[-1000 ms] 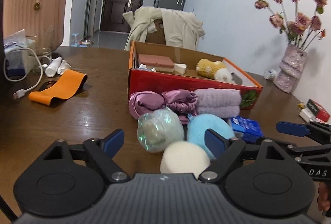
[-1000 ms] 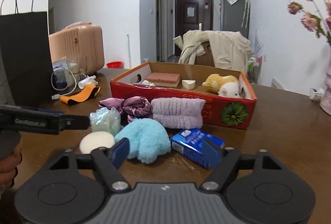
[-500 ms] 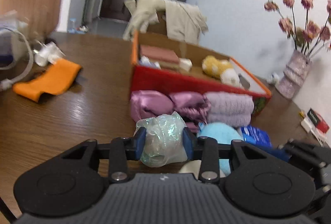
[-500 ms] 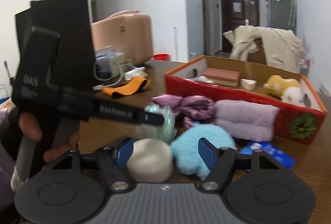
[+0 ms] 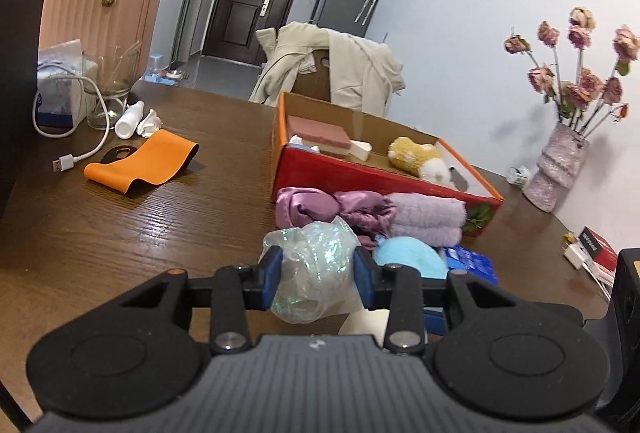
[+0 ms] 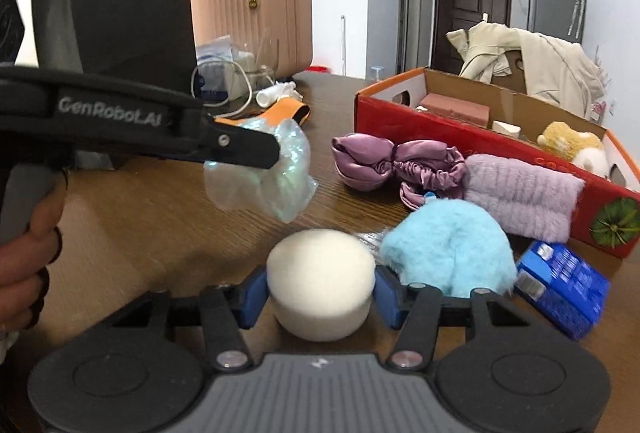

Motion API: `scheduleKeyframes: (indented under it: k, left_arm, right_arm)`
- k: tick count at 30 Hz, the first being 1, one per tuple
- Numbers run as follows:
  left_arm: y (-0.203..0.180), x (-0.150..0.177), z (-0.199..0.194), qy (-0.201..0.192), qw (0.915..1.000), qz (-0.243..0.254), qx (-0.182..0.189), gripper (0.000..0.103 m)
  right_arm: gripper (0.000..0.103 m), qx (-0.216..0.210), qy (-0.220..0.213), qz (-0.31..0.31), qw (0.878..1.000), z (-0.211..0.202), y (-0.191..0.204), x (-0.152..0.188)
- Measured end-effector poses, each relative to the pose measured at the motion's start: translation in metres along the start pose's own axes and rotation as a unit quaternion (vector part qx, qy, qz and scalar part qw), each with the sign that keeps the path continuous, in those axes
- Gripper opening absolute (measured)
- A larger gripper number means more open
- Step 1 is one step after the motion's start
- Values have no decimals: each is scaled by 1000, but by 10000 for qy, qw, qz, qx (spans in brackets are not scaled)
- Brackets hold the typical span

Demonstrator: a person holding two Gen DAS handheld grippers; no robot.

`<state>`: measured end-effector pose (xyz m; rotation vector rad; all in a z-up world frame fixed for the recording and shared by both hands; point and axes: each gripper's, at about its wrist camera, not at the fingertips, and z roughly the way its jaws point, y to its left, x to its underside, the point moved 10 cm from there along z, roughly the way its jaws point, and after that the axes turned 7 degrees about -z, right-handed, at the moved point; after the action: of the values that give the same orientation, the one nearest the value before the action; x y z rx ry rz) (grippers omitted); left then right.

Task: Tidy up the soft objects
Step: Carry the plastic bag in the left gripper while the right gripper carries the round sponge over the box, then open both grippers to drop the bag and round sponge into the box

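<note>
Dark wood surface (image 5: 120, 233) carries the clutter. Left gripper (image 5: 316, 275) has its fingers closed on a crinkly iridescent plastic bag (image 5: 312, 269), lifted clear: light, slippery, best pinched mid-bulk. Right gripper (image 6: 320, 291) brackets the white foam puff (image 6: 320, 281), pads touching its sides; it looks squashy. Red cardboard box (image 6: 472, 141) waits beyond.
</note>
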<state>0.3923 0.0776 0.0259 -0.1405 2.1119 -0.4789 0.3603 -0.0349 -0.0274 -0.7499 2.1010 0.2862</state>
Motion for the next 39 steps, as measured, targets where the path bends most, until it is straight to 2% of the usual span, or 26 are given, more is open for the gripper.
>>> scheduleKeyframes:
  k: [10, 17, 22, 27, 30, 34, 36, 39]
  left_arm:
    - [-47, 21, -46, -94, 9988, 359, 313, 38]
    - [-75, 29, -55, -120, 9976, 508, 446, 38]
    - [-91, 3, -40, -175, 9954, 662, 676, 38]
    - [-103, -55, 16, 76, 9938, 850, 718, 38]
    - [-107, -95, 71, 216, 9935, 937, 613, 38]
    - [-90, -127, 170, 696, 9944, 789, 136, 38]
    - [-76, -129, 213, 948, 9929, 713, -133, 38]
    - [-54, -121, 263, 1205, 9877, 819, -576, 38]
  right_arm:
    - [55, 583, -332, 303, 9973, -82, -18, 27]
    - [55, 878, -593, 447, 9934, -121, -45, 32]
    - [55, 924, -849, 426, 9912, -134, -78, 11]
    - [55, 957, -971, 281, 9903, -120, -139, -41]
    - [55, 842, -875, 235, 9923, -87, -179, -80]
    - [55, 791, -384, 252, 9958, -6, -232, -117]
    - [55, 896, 25, 264, 9956, 41, -254, -122]
    - [55, 873, 591, 619, 9925, 103, -283, -116]
